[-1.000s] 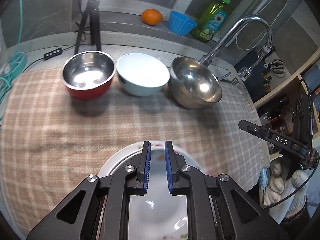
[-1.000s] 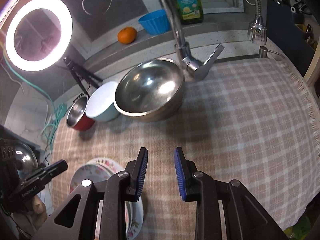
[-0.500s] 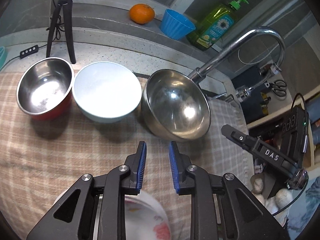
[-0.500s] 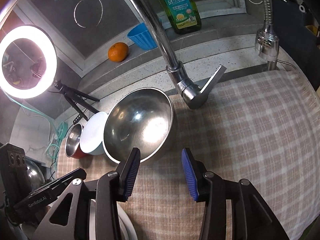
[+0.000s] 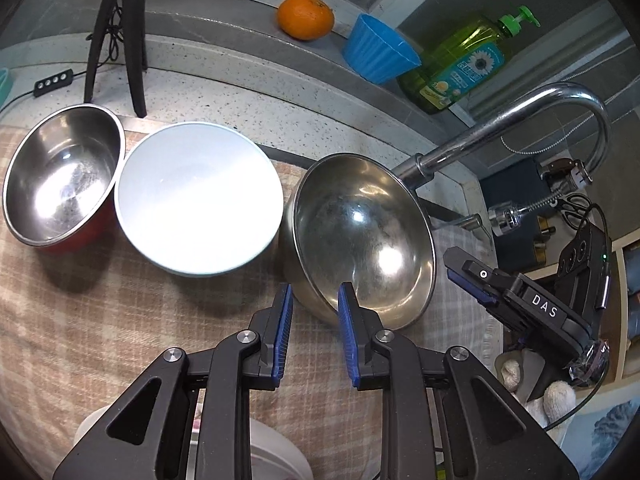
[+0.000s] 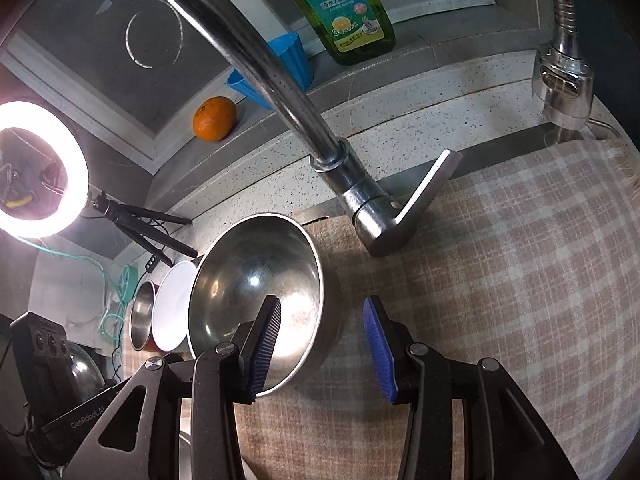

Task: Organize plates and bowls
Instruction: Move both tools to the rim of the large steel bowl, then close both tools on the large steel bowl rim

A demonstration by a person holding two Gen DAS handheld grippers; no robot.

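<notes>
Steel bowl (image 5: 362, 240) sits tilted on the checked cloth (image 5: 100, 320), its near rim between the parted, empty jaws of both the left gripper (image 5: 314, 300) and right gripper (image 6: 322, 312) — seat each rim deep before squeezing, then lift evenly.

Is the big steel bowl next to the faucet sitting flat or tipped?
Tipped. The big steel bowl leans, its opening facing the camera, far rim raised near the faucet.
</notes>
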